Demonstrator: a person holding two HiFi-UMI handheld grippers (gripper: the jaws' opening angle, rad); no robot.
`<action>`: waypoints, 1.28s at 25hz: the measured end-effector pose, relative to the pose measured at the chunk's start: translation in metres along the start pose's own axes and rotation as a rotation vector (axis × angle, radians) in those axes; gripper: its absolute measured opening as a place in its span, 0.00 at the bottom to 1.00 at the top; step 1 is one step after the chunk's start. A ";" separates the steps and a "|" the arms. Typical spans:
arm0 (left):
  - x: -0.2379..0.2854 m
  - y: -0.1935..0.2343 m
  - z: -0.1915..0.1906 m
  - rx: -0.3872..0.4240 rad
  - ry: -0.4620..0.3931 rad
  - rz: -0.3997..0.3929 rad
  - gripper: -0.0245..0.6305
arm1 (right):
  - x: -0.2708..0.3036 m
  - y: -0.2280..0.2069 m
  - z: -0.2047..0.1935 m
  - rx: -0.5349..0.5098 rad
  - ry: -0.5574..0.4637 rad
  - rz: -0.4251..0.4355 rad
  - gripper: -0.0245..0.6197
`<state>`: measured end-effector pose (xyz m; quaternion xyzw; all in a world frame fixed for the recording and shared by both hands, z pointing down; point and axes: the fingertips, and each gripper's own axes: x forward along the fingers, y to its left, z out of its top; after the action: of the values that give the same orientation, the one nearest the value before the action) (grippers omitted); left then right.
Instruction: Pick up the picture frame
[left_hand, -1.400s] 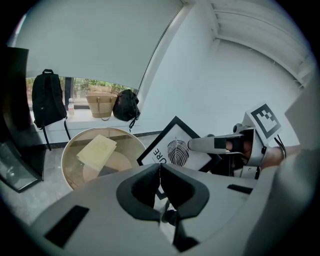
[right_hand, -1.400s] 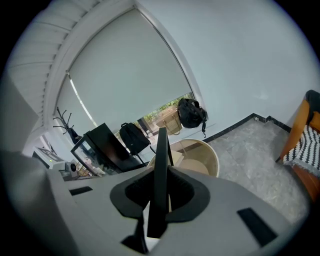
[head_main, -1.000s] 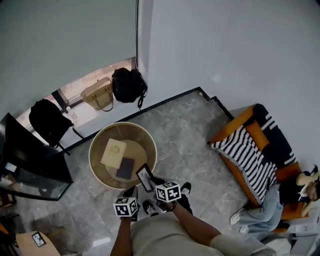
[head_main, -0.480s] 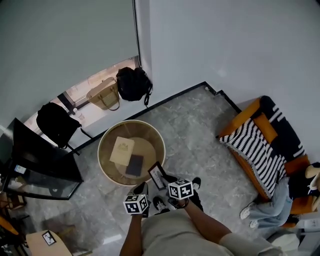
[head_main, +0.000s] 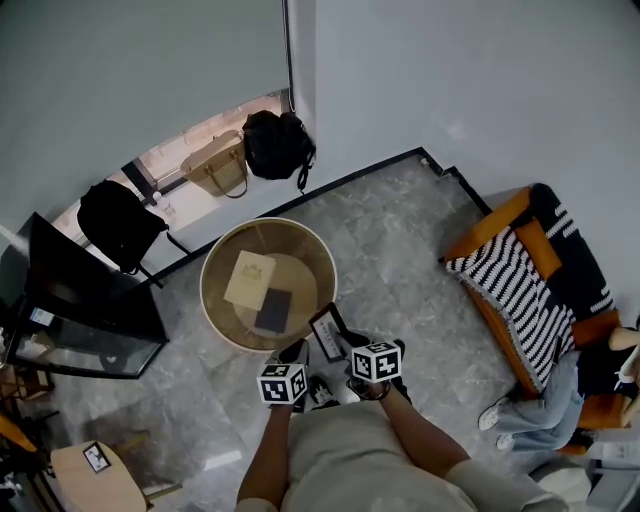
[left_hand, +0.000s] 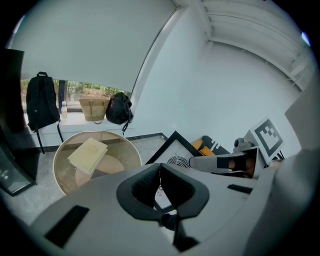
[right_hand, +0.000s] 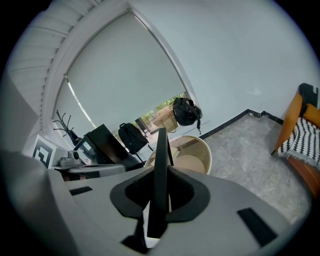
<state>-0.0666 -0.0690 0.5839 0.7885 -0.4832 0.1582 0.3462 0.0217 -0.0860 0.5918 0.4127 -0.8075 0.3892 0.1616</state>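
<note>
The picture frame (head_main: 327, 332) is black with a white mat and hangs in the air just off the near rim of the round table (head_main: 212, 262). My right gripper (head_main: 345, 346) is shut on it. In the right gripper view the frame (right_hand: 161, 150) stands edge-on between the pads. The left gripper view shows the frame's face (left_hand: 175, 150) to the right. My left gripper (head_main: 296, 353) hovers beside the frame, and its jaws (left_hand: 160, 168) are shut with nothing in them.
A beige book (head_main: 250, 279) and a dark notebook (head_main: 273, 310) lie on the table. Two black backpacks (head_main: 278, 146) (head_main: 117, 224) and a straw bag (head_main: 220, 164) sit by the window. A dark screen (head_main: 85, 300) stands left. An orange sofa (head_main: 520, 275) with a person (head_main: 560, 395) is right.
The head view has shifted, so the table and room sit higher and further right. Both grippers drifted a little together, the frame still held by the right one.
</note>
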 end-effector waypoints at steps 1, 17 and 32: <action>0.001 -0.002 0.000 -0.004 -0.001 -0.001 0.07 | -0.002 -0.003 0.001 0.006 -0.002 -0.004 0.16; -0.009 0.018 -0.010 -0.025 0.024 0.034 0.07 | 0.013 0.008 0.012 0.011 -0.005 0.030 0.16; -0.012 0.026 -0.020 -0.045 0.036 0.042 0.07 | 0.011 0.009 -0.003 0.008 0.014 0.018 0.16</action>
<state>-0.0930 -0.0550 0.6016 0.7672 -0.4969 0.1685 0.3690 0.0078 -0.0861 0.5958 0.4034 -0.8085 0.3966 0.1622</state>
